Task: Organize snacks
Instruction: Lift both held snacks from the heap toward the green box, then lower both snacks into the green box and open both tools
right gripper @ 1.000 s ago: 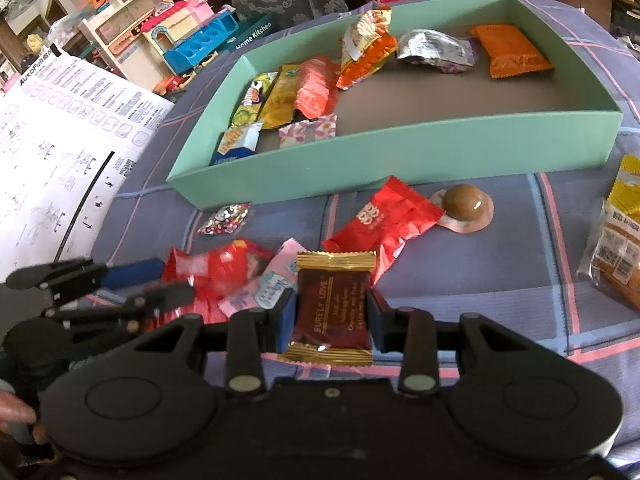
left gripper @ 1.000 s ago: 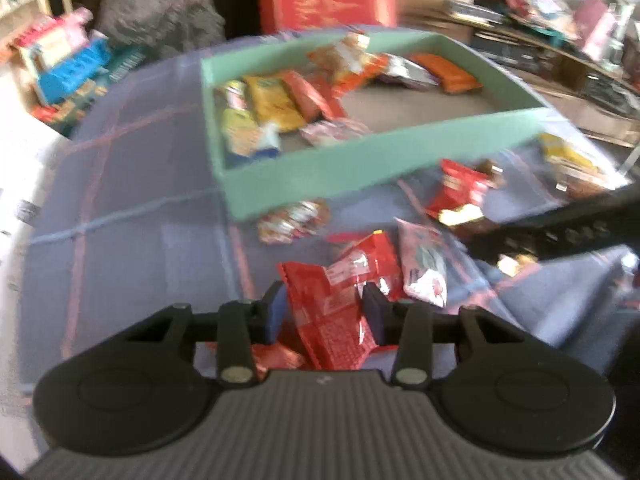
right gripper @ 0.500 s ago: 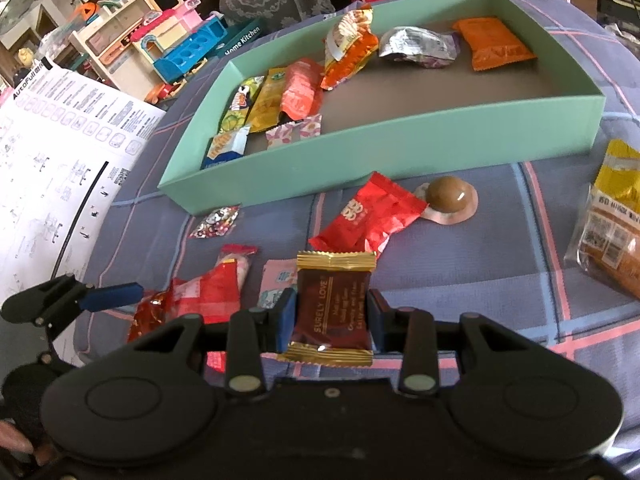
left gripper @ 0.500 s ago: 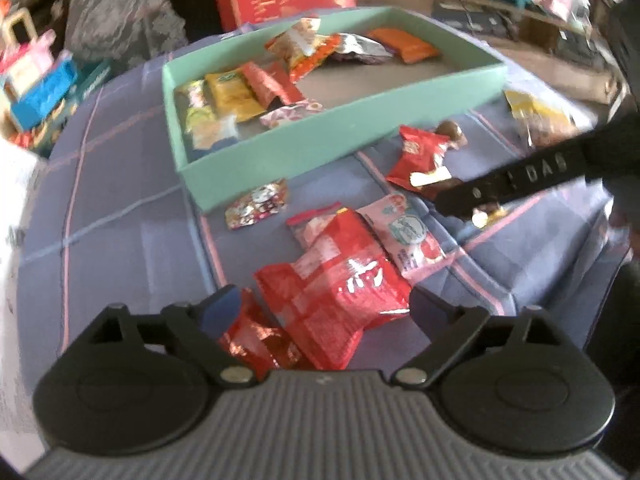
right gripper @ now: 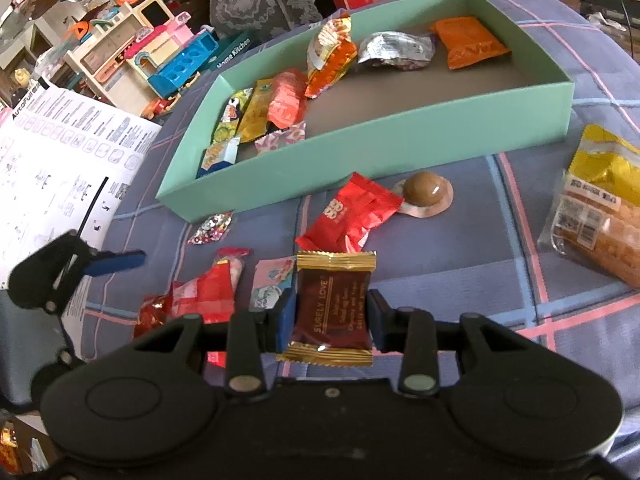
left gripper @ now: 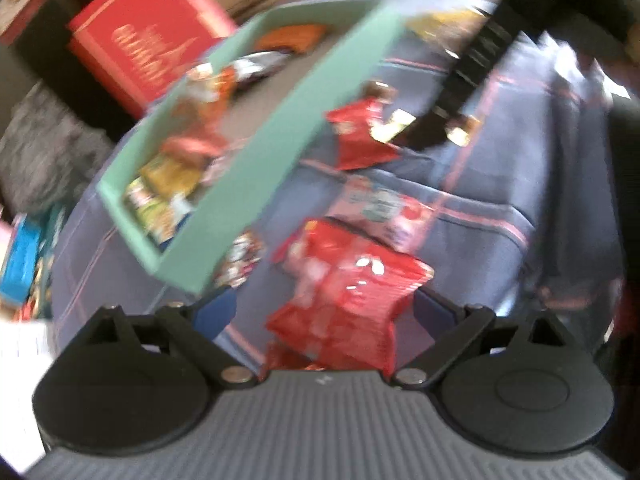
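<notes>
L gripper [left gripper: 324,312] jaws wide, red packet [left gripper: 348,292] between, untouched | R gripper [right gripper: 332,316] clamps brown bar [right gripper: 334,308]

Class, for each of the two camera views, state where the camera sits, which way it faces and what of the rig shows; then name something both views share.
Left wrist: sits on the left gripper, facing down over a red snack packet; its jaws stand wide.
Right wrist: sits on the right gripper, facing the green box; its jaws clamp a brown chocolate packet; the other gripper shows at the left.
Shared: the green box and the checked cloth.
</notes>
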{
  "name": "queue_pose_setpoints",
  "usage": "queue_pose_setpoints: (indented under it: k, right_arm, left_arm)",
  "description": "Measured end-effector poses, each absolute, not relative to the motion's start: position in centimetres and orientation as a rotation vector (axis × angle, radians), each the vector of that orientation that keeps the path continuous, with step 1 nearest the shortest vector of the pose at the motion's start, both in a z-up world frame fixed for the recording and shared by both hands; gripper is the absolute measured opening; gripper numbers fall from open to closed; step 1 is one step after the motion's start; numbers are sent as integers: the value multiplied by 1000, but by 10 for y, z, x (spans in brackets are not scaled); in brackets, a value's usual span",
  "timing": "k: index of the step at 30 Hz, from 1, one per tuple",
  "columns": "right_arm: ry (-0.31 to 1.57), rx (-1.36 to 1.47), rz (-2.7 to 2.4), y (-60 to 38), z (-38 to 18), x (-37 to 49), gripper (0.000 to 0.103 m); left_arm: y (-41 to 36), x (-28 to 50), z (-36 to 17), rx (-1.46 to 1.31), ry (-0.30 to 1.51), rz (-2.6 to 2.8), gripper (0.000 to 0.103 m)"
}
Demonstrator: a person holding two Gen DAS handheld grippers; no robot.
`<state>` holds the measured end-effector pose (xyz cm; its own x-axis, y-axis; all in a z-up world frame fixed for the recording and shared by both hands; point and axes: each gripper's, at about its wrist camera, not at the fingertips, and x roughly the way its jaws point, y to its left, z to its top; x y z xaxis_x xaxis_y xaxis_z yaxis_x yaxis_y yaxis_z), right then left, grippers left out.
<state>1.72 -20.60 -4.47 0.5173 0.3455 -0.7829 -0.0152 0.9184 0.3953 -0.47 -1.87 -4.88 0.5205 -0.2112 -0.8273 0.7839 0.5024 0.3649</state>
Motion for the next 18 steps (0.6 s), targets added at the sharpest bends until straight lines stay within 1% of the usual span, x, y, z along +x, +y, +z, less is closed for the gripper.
queue_pose_setpoints:
  k: [1,2,3,4,5,6,9,18]
  right_arm:
    - [1007,363,219,-207,-44,17,37]
    - [1005,365,215,-208,-43,16,37]
    - [1004,365,211,-208,-43,16,37]
    - [1004,366,208,-209,-43,16,37]
    - [1004,366,205,-209,-44,16,37]
    - [1005,365,204,-208,-44,17,37]
    - [1008,358,202,-207,-46,18,37]
    - [982,347,238,-204,-33,20,37]
  left_arm:
    - [-22,-6,-53,851,809,-699,92]
    - [-25,-6,-57,866,817,-705,81]
    - [-25,-6,-60,850,821,-712,73]
    - [-23,-6,-58,809,823,-714,67]
    - [-23,-4,-58,774,839,-707,59]
    - [-21,-2,-58,737,848,-687,56]
    - [-16,0,-56,620,876,-617,49]
    - [0,5,-23,341,930,-521,48]
